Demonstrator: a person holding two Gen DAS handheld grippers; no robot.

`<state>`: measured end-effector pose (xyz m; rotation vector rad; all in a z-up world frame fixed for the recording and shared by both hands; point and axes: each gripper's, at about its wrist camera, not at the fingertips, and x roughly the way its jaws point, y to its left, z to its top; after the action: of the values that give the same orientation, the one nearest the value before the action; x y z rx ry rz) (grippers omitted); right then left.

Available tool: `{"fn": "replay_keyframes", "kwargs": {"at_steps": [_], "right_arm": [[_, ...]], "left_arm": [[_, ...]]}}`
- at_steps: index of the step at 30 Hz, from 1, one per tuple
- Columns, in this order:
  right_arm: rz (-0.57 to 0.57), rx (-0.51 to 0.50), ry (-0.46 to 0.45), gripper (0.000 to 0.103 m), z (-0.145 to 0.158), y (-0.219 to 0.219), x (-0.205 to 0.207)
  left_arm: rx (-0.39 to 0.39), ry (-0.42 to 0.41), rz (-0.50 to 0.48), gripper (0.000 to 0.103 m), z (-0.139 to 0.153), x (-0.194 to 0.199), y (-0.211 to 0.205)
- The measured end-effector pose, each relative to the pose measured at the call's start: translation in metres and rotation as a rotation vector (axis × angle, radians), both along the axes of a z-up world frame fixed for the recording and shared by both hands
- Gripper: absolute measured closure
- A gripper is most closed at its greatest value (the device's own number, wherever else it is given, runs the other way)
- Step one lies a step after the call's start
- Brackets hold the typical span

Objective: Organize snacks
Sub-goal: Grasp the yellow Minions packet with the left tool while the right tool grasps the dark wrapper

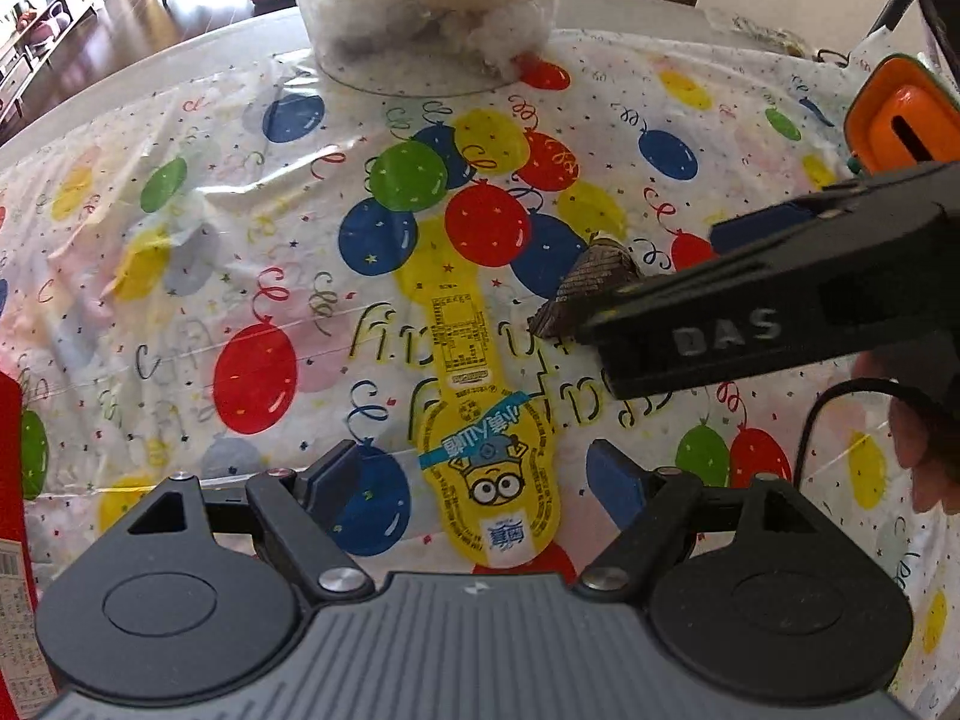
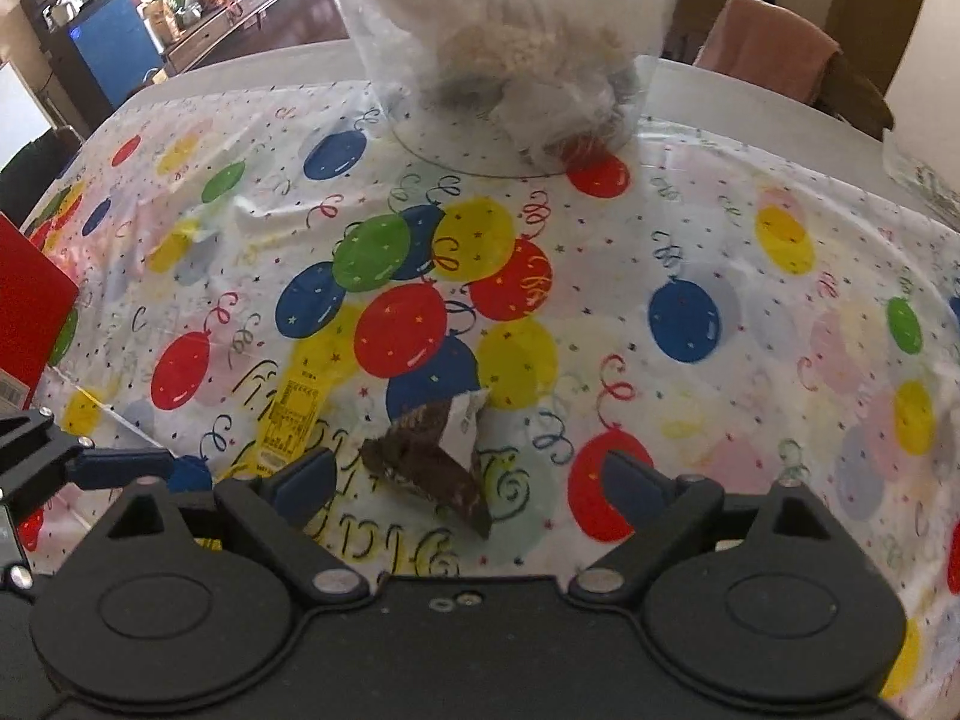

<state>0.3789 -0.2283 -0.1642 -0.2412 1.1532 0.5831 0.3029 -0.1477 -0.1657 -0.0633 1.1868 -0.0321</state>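
In the left wrist view the left gripper [image 1: 480, 480] stands wide and empty astride a yellow cartoon snack packet [image 1: 480, 426] on the balloon-print counter [image 1: 180, 252], a clear tub [image 1: 420, 6] of snacks at twelve o'clock. In the right wrist view the right gripper [image 2: 468, 480] gapes empty around a dark triangular snack [image 2: 432, 462]. Neither is lifted, so the sorting seems unfinished.

Both tongs point steeply downward, side by side. The left tongs [image 1: 480, 480] stand with their blue pads wide apart, nothing pressed between them. The right tongs [image 2: 474, 480] also gape, pads clear on either side. In the left view the right tongs' black arm crosses in from the right, with fingers [image 1: 918, 450] of a hand behind it.
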Motion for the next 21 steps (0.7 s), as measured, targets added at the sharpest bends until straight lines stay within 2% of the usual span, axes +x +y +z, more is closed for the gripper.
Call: {"fn": "replay_keyframes", "kwargs": {"at_steps": [8,11,13,18,21], "right_arm": [[0.029,0.004,0.014,0.019,-0.012,0.013,0.005],[0.027,0.004,0.014,0.024,-0.014,0.015,0.006],[0.028,0.007,0.019,0.028,-0.015,0.016,0.007],[0.037,0.006,0.009,0.039,-0.015,0.019,0.004],[0.031,0.008,-0.003,0.049,-0.014,0.019,0.002]], "left_arm": [[0.006,0.025,0.029,0.022,-0.012,0.003,0.001],[0.018,0.009,0.025,0.024,-0.013,0.000,0.001],[0.037,0.003,0.021,0.029,-0.012,-0.001,0.000],[0.047,-0.012,0.004,0.052,-0.009,-0.003,-0.003],[0.052,-0.013,-0.010,0.052,-0.009,-0.004,-0.003]]}}
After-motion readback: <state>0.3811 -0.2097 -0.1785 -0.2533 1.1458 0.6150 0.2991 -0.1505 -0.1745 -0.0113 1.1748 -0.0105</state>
